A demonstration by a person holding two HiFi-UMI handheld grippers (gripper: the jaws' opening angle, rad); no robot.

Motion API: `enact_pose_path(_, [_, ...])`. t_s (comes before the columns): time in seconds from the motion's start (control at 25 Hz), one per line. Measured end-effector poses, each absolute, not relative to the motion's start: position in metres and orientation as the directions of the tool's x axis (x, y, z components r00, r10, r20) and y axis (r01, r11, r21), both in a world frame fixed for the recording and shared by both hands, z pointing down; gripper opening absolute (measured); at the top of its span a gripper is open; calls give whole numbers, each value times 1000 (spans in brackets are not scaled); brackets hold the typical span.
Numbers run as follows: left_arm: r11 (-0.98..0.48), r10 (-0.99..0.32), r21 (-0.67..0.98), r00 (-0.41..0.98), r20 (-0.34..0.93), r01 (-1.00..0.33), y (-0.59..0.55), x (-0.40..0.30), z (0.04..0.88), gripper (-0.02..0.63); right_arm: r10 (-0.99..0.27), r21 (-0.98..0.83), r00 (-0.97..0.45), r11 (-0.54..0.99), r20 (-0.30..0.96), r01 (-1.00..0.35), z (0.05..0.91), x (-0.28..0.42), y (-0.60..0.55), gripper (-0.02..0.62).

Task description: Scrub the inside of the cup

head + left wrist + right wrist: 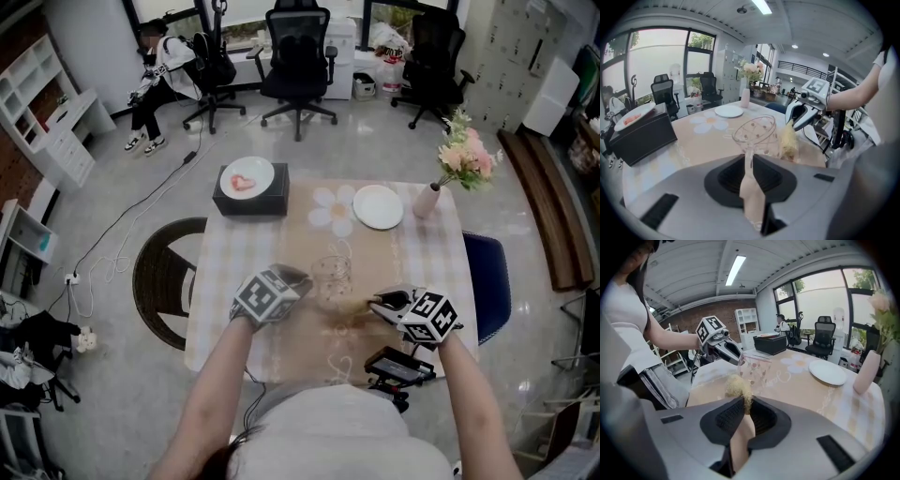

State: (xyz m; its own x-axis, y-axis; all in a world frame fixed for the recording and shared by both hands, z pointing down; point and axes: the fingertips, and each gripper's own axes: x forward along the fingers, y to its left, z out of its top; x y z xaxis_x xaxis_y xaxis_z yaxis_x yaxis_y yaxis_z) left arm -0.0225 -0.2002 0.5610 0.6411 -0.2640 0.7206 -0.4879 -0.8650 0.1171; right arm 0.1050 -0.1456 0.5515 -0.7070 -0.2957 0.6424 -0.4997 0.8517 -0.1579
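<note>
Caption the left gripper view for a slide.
Left gripper grips the clear cup; right gripper holds a fibrous scrubber beside it.

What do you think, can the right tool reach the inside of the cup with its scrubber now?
Probably yes. The left tool holds the cup by its wall with the mouth open upward, and the scrubber in the right tool is close beside it. Nothing stands between them; it must come over the rim.
</note>
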Motion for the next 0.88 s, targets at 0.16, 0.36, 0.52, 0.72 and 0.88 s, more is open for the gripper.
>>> enact_pose_path(0.16, [-855, -276, 119, 636, 720, -505, -200, -21, 560, 57, -302, -180, -712, 838, 634, -515, 542, 109, -139, 44])
enact_pose_path(0.36, [-845, -276, 135, 638, 719, -518, -198, -23, 561, 57, -401, -221, -742, 782, 537, -583, 508, 118, -142, 44])
enact_pose_path(0.52, [-842, -269, 144, 637, 723, -520, -194, -22, 559, 57, -495, -246, -740, 729, 455, -639, 485, 126, -153, 44])
enact_pose_path(0.72, [-844, -267, 143, 636, 724, -517, -191, -19, 559, 57, -523, -190, -711, 727, 470, -660, 483, 119, -162, 44])
enact_pose_path(0.88, [-827, -278, 164, 645, 712, -538, -194, -17, 558, 57, -509, -134, -679, 740, 529, -659, 497, 115, -159, 44])
